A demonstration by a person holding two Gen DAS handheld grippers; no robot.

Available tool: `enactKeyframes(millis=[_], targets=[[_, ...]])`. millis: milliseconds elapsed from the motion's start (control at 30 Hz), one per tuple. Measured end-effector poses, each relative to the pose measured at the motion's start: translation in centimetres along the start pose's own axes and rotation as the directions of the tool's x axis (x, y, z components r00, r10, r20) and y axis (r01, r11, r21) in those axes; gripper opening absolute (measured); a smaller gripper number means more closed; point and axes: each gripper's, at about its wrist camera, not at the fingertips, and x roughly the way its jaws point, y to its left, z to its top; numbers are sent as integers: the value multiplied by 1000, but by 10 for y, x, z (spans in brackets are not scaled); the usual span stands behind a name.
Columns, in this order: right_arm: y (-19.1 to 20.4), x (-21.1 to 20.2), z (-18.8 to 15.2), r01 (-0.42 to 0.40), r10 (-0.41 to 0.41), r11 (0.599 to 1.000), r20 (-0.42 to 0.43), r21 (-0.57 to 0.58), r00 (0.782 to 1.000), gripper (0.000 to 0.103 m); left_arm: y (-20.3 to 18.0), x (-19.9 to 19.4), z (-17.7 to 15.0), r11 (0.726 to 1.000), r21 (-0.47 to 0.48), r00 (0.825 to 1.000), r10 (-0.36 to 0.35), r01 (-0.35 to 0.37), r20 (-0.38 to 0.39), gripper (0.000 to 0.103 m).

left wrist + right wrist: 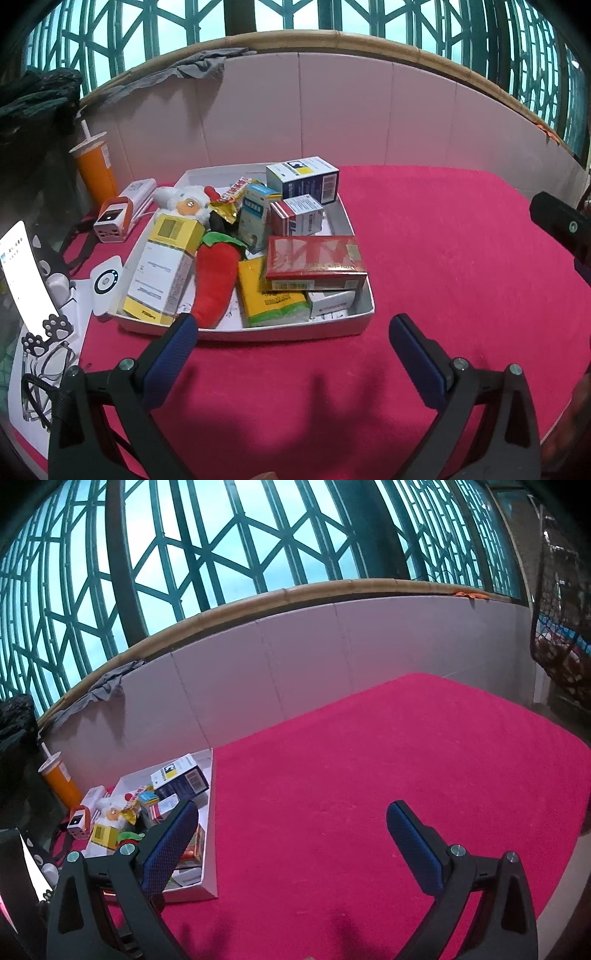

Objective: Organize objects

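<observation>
A white shallow tray (295, 331) on the red cloth holds several items: a red flat box (314, 258), a red plush chili (216, 275), a yellow tissue pack (269, 295), a yellow-and-white carton (162, 266), a white plush doll (186, 201) and a blue-and-white box (303, 179). My left gripper (293, 332) stands open just in front of the tray's near edge, with nothing between its blue pads. In the right wrist view the same tray (208, 849) lies at the lower left, and my right gripper (291, 819) hangs open over bare red cloth, its left finger (173, 838) in front of the tray.
An orange cup with a straw (94, 166) stands at the back left beside a small orange-white device (112, 219). A phone (26, 273), a round white gadget (105, 282) and cables lie left of the tray. A white panel wall (332, 110) bounds the back. The other gripper's finger (557, 221) shows at right.
</observation>
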Motion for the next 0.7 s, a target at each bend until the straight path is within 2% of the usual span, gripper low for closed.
enactKeyframes(millis=[300, 400, 467, 533, 700], targets=[[-2, 3, -1, 1, -1, 1000, -17, 5, 1000, 103, 3, 9, -3, 999, -25, 998, -37, 36, -45, 103], [-2, 3, -1, 3, -3, 1000, -15, 8, 1000, 103, -2, 17, -6, 996, -14, 993, -88, 87, -83, 103], [-7, 1, 2, 17, -17, 1000, 1, 26, 1000, 103, -11, 21, -7, 987, 12, 982, -157, 159, -105, 103], [-17, -3, 8, 40, -42, 998, 23, 56, 999, 103, -27, 23, -6, 976, 70, 974, -196, 204, -114, 103], [-50, -15, 22, 120, -132, 982, 79, 144, 988, 103, -68, 21, -4, 951, 198, 971, -221, 236, -93, 103]])
